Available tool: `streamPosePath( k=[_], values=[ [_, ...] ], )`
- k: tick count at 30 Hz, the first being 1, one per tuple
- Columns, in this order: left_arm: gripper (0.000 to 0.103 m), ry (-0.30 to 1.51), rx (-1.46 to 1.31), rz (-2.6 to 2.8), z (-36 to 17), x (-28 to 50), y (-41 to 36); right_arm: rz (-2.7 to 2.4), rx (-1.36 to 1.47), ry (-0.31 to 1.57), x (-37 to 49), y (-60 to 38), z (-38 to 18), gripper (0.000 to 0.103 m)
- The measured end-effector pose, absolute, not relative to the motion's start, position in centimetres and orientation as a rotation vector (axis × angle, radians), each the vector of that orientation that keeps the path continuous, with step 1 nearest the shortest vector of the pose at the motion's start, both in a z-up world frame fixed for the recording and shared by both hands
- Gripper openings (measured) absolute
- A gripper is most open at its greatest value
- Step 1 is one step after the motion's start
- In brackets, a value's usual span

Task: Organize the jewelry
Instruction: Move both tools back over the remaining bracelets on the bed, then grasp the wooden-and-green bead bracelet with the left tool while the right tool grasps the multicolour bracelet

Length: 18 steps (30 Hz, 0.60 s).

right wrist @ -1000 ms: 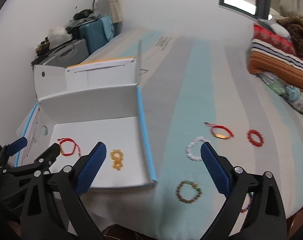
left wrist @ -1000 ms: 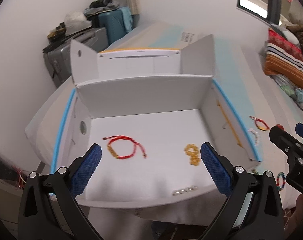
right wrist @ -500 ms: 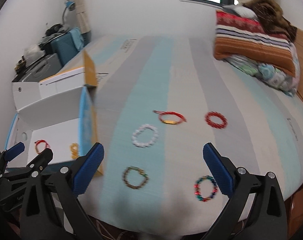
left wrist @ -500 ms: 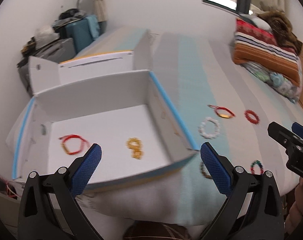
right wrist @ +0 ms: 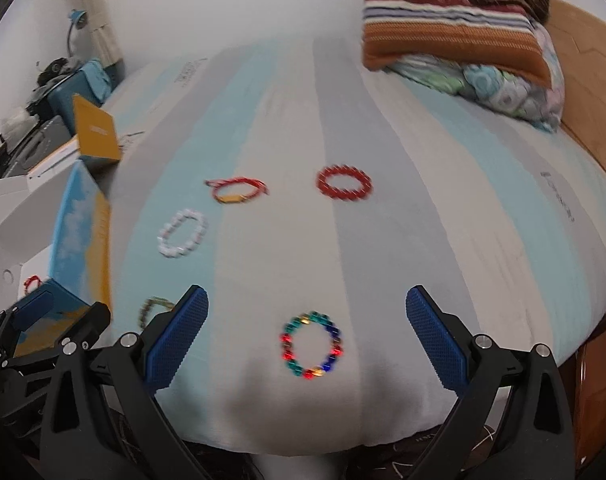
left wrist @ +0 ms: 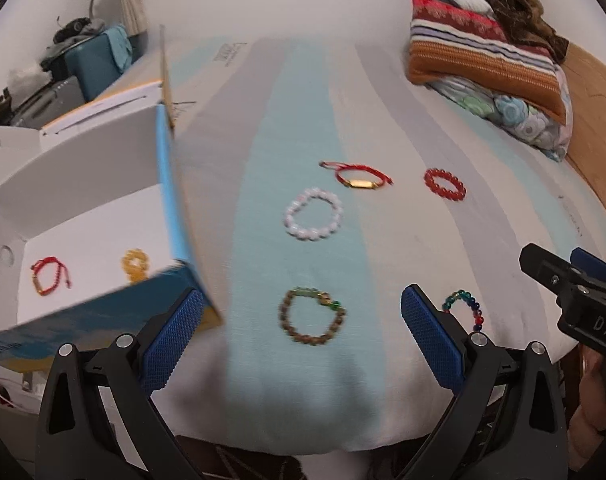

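Several bracelets lie on the striped bed. A brown bead bracelet [left wrist: 312, 316] lies between the fingers of my open, empty left gripper [left wrist: 303, 336]. A multicolour bead bracelet [right wrist: 312, 345] lies between the fingers of my open, empty right gripper [right wrist: 307, 336]. A white bead bracelet [left wrist: 313, 219], a red cord bracelet [left wrist: 359, 176] and a red bead bracelet [left wrist: 444, 184] lie farther off. The white box [left wrist: 103, 216] at left holds a red cord bracelet [left wrist: 49, 276] and a yellow bead bracelet [left wrist: 135, 264].
Folded blankets and a pillow [left wrist: 487, 56] lie at the far right of the bed. Suitcases [left wrist: 91, 60] stand by the wall behind the box. The bed's near edge [right wrist: 303, 432] runs just under both grippers. A wooden headboard [right wrist: 583, 92] is at right.
Both grippers have swung right, away from the box and over the loose bracelets on the bed. Both stayed open and empty.
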<state>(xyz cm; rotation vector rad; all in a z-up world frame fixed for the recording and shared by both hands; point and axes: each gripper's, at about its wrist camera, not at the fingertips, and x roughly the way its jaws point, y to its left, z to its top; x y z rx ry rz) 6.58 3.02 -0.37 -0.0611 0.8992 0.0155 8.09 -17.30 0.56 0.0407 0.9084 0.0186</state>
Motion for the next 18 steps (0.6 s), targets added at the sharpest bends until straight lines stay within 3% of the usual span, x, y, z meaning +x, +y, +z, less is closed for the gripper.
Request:
streamPosePath(
  k=[13,18],
  values=[
    [0.097,0.971,-0.093,0.032,-6.5,9.5,0.8,0.006,0.031,1.001,9.5,-20.4,-5.2,0.095],
    [0.097,1.003,-0.092,0.028,-9.2,10.3,0.7,0.005,-0.002,1.056,10.3,-20.1,-7.9,0.080]
  ],
)
